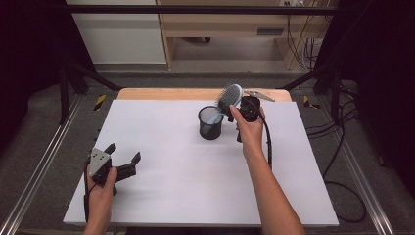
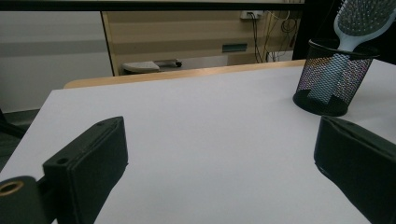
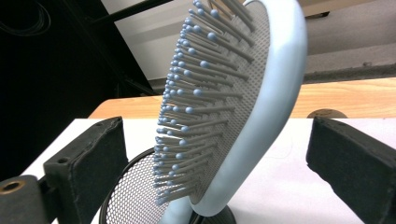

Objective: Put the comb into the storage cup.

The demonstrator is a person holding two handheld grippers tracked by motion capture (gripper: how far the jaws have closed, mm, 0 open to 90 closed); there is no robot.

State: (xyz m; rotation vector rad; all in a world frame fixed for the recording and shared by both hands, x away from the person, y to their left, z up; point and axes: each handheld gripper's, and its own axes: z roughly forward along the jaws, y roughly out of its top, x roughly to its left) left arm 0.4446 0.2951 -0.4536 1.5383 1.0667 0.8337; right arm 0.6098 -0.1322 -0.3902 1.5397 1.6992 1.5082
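Observation:
A light-blue hairbrush [image 1: 230, 95] stands handle-down in a black mesh cup [image 1: 211, 123] at the back middle of the white table. My right gripper [image 1: 234, 111] is at the brush head from the right. In the right gripper view the brush head [image 3: 233, 107] stands between the two jaws of my right gripper [image 3: 215, 154], with a gap on each side, above the cup [image 3: 135, 191]. My left gripper [image 1: 124, 151] rests open near the front left, nothing between its jaws. The left gripper view [image 2: 219, 154] looks across the table to the cup [image 2: 331, 79] and brush [image 2: 359, 18].
The white table top [image 1: 171, 186] has a wooden strip [image 1: 186, 93] along its far edge. Black frame posts stand at both back corners. Cables [image 1: 342, 147] lie on the floor to the right. Wooden furniture [image 1: 220, 29] stands behind.

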